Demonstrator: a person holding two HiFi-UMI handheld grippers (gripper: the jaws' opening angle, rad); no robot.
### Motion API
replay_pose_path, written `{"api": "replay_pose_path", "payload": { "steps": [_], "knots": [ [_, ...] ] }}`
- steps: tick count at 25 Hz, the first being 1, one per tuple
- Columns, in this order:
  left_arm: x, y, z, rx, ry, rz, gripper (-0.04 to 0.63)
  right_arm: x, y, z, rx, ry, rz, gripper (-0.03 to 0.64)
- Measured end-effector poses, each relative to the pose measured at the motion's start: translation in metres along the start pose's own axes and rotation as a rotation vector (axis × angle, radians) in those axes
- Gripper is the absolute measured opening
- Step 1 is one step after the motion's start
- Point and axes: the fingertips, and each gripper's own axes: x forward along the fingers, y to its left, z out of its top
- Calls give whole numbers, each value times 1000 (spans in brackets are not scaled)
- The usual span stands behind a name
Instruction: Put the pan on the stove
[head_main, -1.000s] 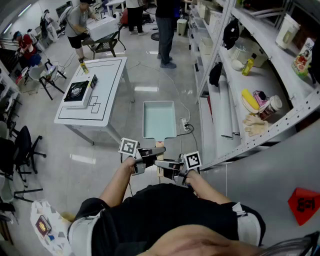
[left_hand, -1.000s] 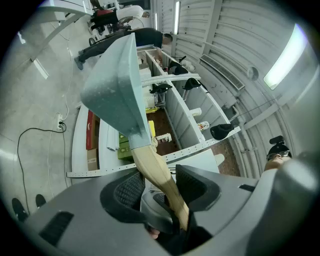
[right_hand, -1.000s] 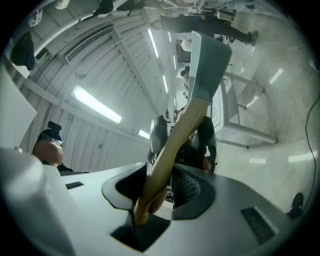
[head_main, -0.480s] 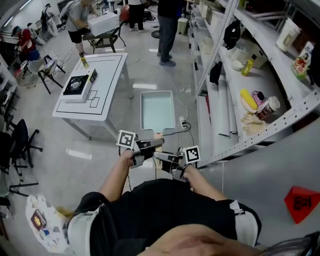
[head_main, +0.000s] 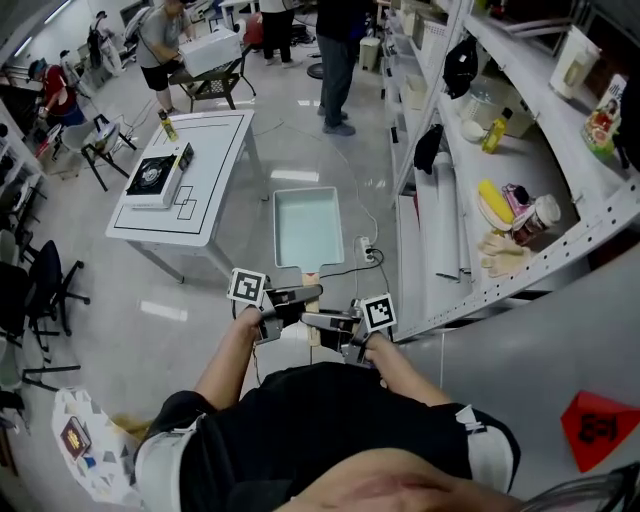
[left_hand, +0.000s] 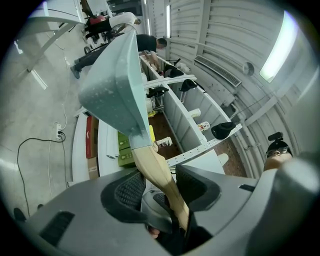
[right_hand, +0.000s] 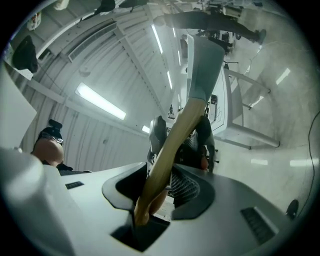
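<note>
Teal and empty, the pan (head_main: 306, 228) hung in the air at twelve o'clock from both grippers, its long axis running straight away from the person. Its wooden handle (head_main: 311, 276) was clamped by the left gripper (head_main: 296, 297) and, nearer the person, by the right gripper (head_main: 322, 321). The stove (head_main: 154, 177) sat on the white table (head_main: 215, 170) at ten o'clock from the pan, well apart, on the left gripper's side.

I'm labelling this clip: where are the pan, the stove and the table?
pan (head_main: 307, 228), head view, middle of its teal base.
stove (head_main: 153, 173), head view, its black top.
table (head_main: 218, 165), head view, bare white top.
</note>
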Motion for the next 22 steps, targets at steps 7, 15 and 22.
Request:
{"api": "replay_pose_path", "payload": {
  "steps": [7,15,22],
  "knots": [
    [17,10,-2,-11,-14,26,204,-22,-7,1,16,-2,-8,152],
    [22,30,31,-53,-9,20,204,-21,-35,35,37,-21,0,152],
    [18,54,112,47,34,-17,204,0,-72,103,58,-42,-17,149]
  ]
}}
